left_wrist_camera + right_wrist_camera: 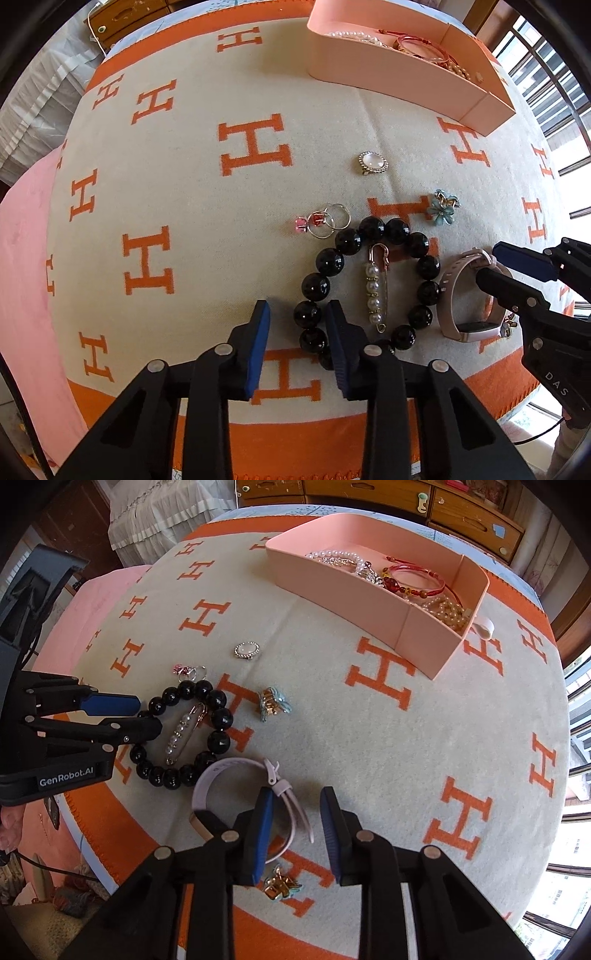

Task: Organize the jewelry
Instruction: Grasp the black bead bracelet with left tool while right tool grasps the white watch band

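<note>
1. Your left tool [297, 321] straddles the black bead bracelet [369, 227], lower centre, pads not touching.
2. Right tool [295, 808] straddles the pink watch's [229, 771] strap, not clamped.
3. Pearl pin [375, 288] lies inside the bracelet; pink tray [406, 77] upper right.

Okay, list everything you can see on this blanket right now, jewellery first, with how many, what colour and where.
blanket: one, cream with orange H letters, under everything
tray: one, pink, far side, holding pearl strands and a red bangle
bead bracelet: one, black, near edge
pearl pin: one, gold and white, inside the bracelet's loop
watch: one, pale pink, beside the bracelet
rings: two, silver with pink and red stones, just beyond the bracelet
oval stone piece: one, white, mid-blanket
flower clips: two, blue and gold, one beyond the watch, one nearer than it
left gripper: black, blue pads, open, astride bracelet beads
right gripper: same, open, astride the watch strap
</note>
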Available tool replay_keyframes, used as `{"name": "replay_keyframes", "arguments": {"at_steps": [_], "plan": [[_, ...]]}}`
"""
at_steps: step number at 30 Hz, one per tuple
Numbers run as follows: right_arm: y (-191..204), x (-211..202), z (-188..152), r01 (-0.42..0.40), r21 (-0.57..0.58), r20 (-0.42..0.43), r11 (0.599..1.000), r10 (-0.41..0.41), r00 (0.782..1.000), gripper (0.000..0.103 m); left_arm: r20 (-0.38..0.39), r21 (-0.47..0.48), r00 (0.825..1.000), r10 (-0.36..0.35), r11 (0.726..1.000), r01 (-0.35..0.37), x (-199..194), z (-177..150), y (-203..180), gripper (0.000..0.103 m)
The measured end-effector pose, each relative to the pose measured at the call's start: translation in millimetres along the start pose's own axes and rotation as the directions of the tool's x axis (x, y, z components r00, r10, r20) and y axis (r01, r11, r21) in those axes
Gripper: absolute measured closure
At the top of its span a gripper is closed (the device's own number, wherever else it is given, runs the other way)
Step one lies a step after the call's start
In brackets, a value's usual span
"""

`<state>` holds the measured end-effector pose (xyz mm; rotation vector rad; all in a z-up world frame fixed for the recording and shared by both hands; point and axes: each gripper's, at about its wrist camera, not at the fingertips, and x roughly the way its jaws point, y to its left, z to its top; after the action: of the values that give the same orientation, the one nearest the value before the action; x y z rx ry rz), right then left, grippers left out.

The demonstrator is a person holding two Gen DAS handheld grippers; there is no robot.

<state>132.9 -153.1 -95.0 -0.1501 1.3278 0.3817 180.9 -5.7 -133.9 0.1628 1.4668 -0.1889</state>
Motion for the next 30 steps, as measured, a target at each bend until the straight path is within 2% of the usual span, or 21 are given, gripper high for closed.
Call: {"name": "replay_keyframes", "arguments": {"at_steps": [1,2,5,10,17,23,30], "plan": [[-0.1,0.0,-0.5,-0.004,-0.004,0.004,1.000,0.004,1.000,0.085,0.000,0.002,1.000,0.000,1.000,0.000,-0.8,-0.3,-4.1,0.088],[0.4,0.1,-1.3,-0.010,-0.006,0.006,1.000,0.010,1.000,0.090,-0.001,0.001,1.000,-0.001,1.000,0.002,-0.8,-0.3,-6.0,0.090],[2.3,-0.5,-4.5,-0.014,-0.014,0.013,1.000,0.015,1.000,0.094,0.015,-0.002,1.000,0.015,1.000,-0.015,-1.8,-1.4,-12.4,0.090],[3.2,-6.4,-9.8,-0.020,-0.008,0.034,1.000,0.020,0.999,0.095,0.049,-0.033,0.999,-0.019,0.999,0.020,-15.5,-8.5,-15.0,0.090],[-1.3,-29.2,-12.3,-0.024,0.016,0.100,1.000,0.022,0.995,0.095,0.137,-0.037,0.988,-0.066,0.997,0.071,-57.4,-15.2,-25.2,0.090],[-7.0,-50.5,-10.8,-0.025,0.035,0.152,0.999,0.019,0.988,0.095,0.218,-0.028,0.971,-0.101,0.994,0.109,-97.5,-14.5,-27.8,0.090],[-15.0,-68.6,-10.9,-0.029,0.059,0.211,0.998,0.016,0.977,0.095,0.316,-0.021,0.946,-0.078,0.996,0.089,-150.9,9.3,-32.4,0.090]]}}
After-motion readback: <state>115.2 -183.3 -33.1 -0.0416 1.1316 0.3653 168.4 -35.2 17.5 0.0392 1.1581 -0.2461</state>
